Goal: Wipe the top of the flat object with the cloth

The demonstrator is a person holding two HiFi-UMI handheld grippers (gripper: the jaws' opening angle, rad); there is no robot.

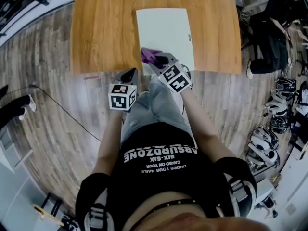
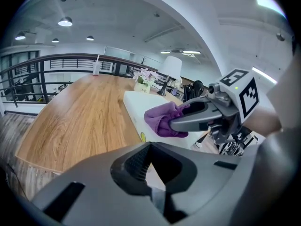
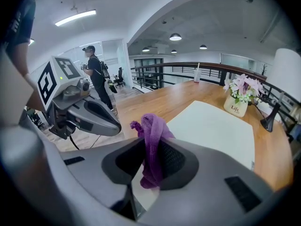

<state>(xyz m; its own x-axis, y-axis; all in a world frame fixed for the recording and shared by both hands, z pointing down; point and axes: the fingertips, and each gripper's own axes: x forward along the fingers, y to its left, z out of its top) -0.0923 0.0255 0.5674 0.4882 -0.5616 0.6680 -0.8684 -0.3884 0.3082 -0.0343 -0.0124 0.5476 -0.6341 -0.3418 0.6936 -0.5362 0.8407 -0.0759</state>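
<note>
A white flat slab [image 1: 166, 30] [image 2: 138, 105] [image 3: 211, 126] lies on the wooden table [image 1: 101, 32]. My right gripper [image 1: 155, 59] [image 3: 153, 147] is shut on a purple cloth [image 1: 146, 54] [image 2: 162, 119] [image 3: 151, 126], which hangs over the slab's near left corner. I cannot tell whether the cloth touches the slab. My left gripper [image 1: 131, 73] [image 2: 149, 149] is off the table's near edge, left of the right one. Its jaws look shut, with nothing between them. The right gripper view shows it [image 3: 115, 126] as one closed point above the floor.
A flower pot [image 3: 237, 100] [image 2: 143, 79] and a white lamp [image 2: 171, 69] stand at the table's far end, a cup [image 2: 96, 68] near the railing. A person [image 3: 96, 74] stands beyond. Helmets [image 1: 269, 129] and a cable [image 1: 62, 109] lie on the floor.
</note>
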